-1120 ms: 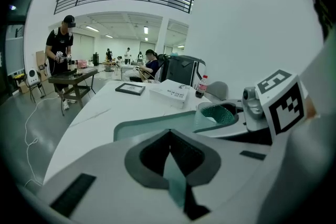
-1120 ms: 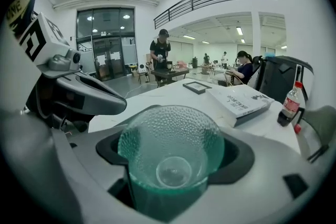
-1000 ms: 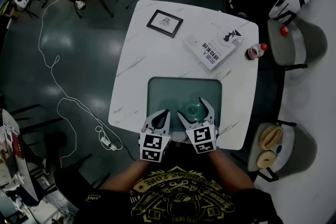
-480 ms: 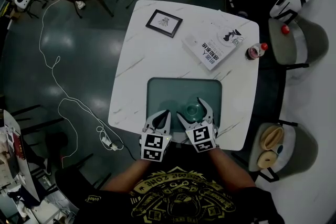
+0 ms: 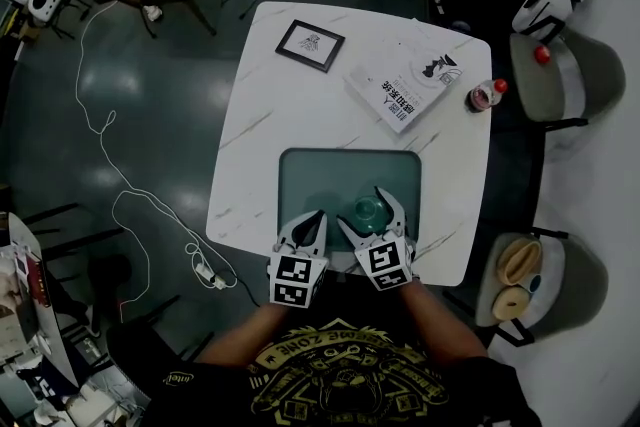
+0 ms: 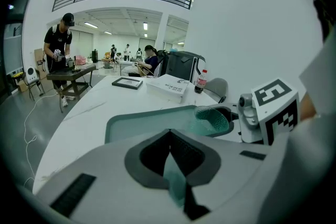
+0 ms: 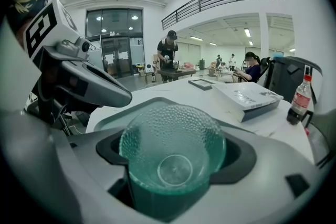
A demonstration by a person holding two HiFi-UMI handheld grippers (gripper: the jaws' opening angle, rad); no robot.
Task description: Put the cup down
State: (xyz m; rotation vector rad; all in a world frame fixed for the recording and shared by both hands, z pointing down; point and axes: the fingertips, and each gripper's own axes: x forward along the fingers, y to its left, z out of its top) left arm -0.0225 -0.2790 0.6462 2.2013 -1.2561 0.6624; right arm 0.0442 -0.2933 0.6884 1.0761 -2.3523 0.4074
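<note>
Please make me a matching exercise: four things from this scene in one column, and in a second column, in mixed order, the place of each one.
Things:
1. cup
2. picture frame
3. book
4. bottle

Places:
A. at the right edge of the table
B. between the jaws of the right claw
C. on the table's far left part
D. lying between the picture frame and the bottle

Pairs: 1-B, 2-C, 3-D, 4-A
</note>
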